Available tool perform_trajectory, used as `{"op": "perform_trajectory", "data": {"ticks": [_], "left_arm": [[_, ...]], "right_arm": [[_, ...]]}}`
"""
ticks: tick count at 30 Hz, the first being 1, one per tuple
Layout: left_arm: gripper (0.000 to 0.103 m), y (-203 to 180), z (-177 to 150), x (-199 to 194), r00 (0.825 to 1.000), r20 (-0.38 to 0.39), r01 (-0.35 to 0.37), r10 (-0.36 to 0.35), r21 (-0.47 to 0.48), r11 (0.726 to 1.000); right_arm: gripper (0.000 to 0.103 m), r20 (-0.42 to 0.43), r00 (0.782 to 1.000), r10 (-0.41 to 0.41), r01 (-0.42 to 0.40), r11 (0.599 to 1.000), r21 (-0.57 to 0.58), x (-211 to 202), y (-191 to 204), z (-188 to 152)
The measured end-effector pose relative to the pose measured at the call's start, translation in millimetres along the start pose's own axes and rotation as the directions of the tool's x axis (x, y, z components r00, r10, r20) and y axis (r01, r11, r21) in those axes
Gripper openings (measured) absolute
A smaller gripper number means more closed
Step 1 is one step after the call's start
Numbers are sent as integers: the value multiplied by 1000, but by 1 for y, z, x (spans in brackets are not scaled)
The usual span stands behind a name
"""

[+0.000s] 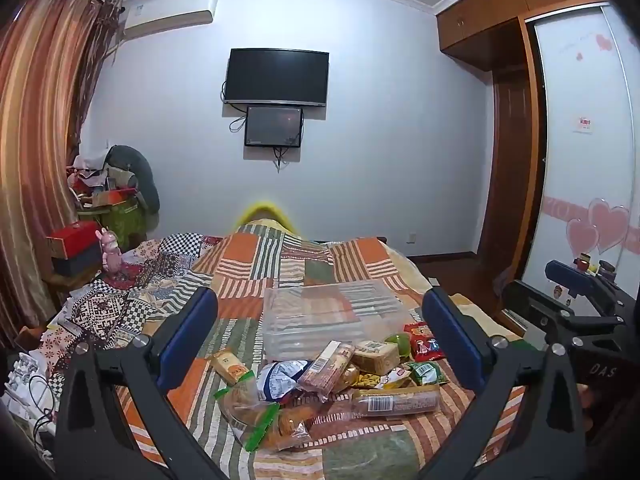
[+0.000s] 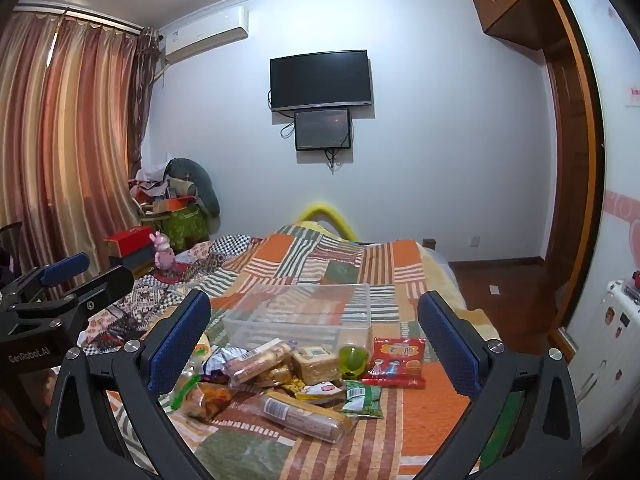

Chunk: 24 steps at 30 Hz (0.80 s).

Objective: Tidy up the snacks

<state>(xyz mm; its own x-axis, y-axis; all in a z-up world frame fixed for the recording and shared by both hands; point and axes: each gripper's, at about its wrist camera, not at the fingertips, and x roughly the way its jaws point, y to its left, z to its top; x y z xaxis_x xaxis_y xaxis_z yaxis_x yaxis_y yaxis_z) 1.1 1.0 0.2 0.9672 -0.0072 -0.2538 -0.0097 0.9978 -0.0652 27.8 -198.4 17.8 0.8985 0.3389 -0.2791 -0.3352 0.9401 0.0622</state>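
Clear plastic storage bin (image 2: pixel 298 314) is seen empty on the patchwork quilt (image 2: pixel 424 408); loose snack packets (image 2: pixel 280 376) are piled just in front of it.
Left gripper (image 1: pixel 320 340) and right gripper (image 2: pixel 314 340) are held wide open, nothing gripped. Risk: slippery crinkly wrappers may be pinched off-centre and dropped; bin may be shoved on soft bedding.

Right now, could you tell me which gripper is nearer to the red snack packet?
Right. The red snack packet lies just inside the right gripper, whereas the left gripper sits further left, over the pile.
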Motion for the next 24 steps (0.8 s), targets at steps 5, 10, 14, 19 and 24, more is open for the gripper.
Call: {"op": "perform_trajectory", "data": {"ticks": [5,10,14,19,24], "left_arm": [[103,1,1,0,1000,-3,1,-1,0,1000],[103,0,0,0,1000,-2,0,0,1,1000],[103,0,0,0,1000,-2,3,-3,2,1000],[103,-1,0,1,1000,-4,3,-3,1,1000],[103,-3,0,2,1000,-7,4,-4,-1,1000]], "right_arm": [[103,4,1000,-2,2,1000,-1,-1,1,0],[103,10,1000,-1,1,1000,-1,-2,1,0],[103,13,1000,-2,2,1000,-1,-1,1,1],[103,17,1000,-1,1,1000,0,-2,1,1],[103,23,1000,-2,2,1000,0,-4,3,1]]}}
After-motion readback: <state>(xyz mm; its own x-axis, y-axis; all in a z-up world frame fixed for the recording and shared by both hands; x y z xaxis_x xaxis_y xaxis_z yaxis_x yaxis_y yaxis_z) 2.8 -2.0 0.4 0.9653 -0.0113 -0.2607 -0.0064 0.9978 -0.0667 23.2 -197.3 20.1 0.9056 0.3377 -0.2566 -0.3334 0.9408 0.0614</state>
